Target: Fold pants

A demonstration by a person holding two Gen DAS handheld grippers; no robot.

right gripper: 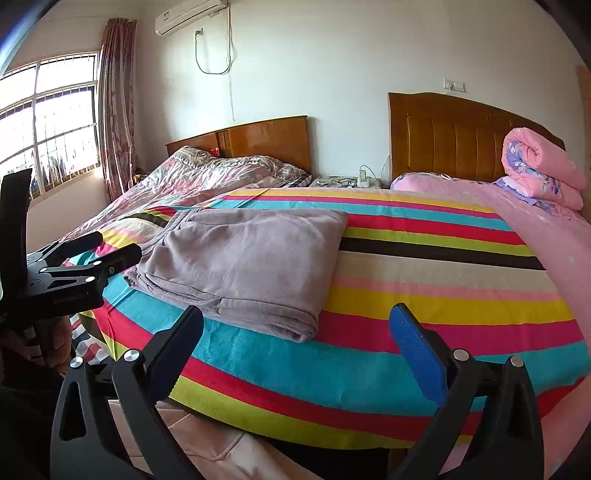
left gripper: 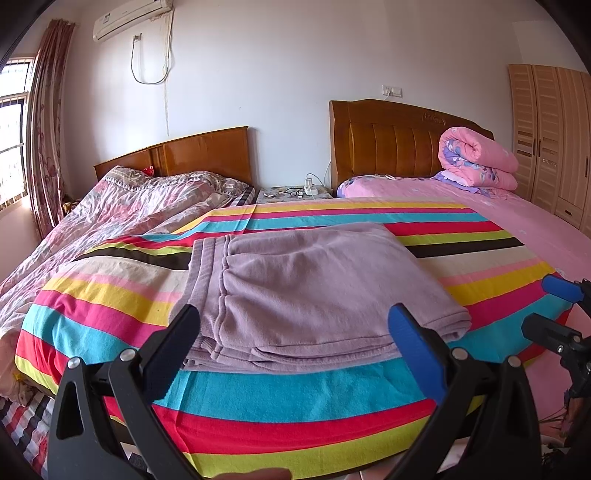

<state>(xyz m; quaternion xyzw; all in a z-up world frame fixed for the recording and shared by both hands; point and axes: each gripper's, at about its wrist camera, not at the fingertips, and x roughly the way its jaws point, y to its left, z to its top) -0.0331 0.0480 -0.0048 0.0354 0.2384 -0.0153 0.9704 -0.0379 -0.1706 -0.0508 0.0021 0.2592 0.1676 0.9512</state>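
Pants are seen folded by the bedspread's near edge, dead ahead of the wide-spread, empty left gripper; the right gripper, equally wide, is offset rightward.

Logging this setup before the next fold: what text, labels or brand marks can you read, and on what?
None can be read.
Air conditioner: small dark label, too blurred.
Right headboard: carved emblem, not legible.
Left gripper body: faint printed line, too small.
Folded pants: no visible label.
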